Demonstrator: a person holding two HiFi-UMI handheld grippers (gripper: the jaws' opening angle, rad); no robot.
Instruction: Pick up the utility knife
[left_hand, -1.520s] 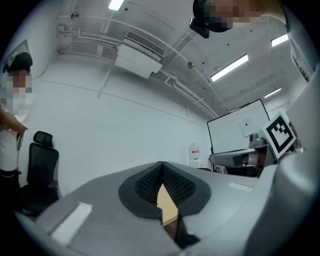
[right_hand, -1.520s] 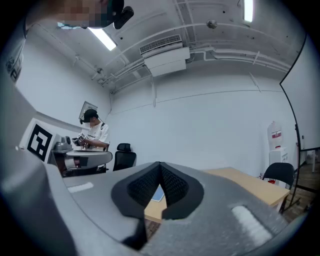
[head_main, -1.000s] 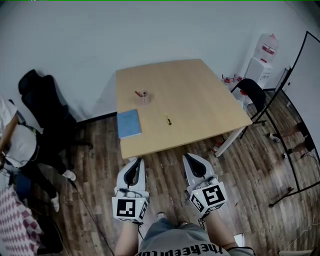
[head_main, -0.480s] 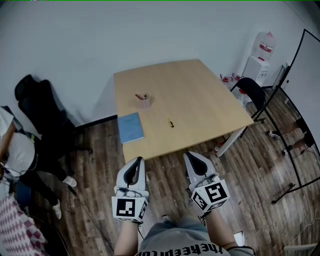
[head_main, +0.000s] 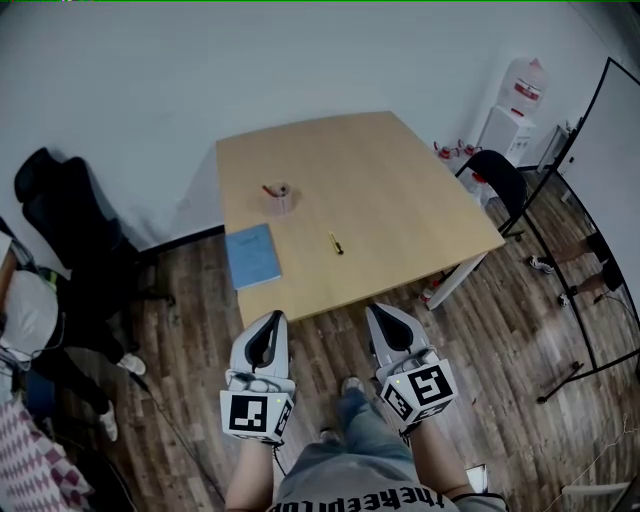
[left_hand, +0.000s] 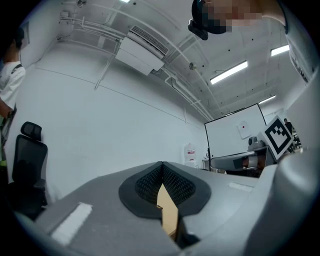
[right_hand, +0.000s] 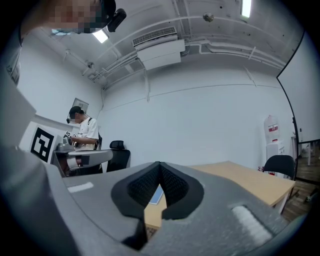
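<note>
- Seen from above, a person stands on a wood-plank floor (head_main: 480, 330) in front of a square, pale wooden bench (head_main: 400, 170).
- The person holds grey tongs in each hand. Each pair carries a cube with black-and-white square markers at its rear.
- The left tongs (head_main: 271, 320) are closed with nothing between them. In the left gripper view the two ribbed black pads meet at the tip (left_hand: 161, 172).
- The right tongs (head_main: 383, 314) are closed too, and empty. In the right gripper view their pads press together (right_hand: 159, 170).
- Both pairs hang over the floor just short of the bench's near edge, side by side and pointing toward the bench.
- The utility knife (head_main: 336, 243), small, slim and yellow with a dark end, lies flat on the bench. It is a little in from the near edge, about midway along it, and nothing touches it.
- A blue notebook (head_main: 252, 255) lies flat at the bench's near left corner, well apart from the knife.
- A small pink cup (head_main: 280, 197) with something red in it stands farther back, near the left edge.
- A black office chair (head_main: 60, 215) stands off the bench's left side, and another black chair (head_main: 497, 180) is near its right corner.
- A water cooler (head_main: 515, 115) stands against the white wall beyond the right side.
</note>
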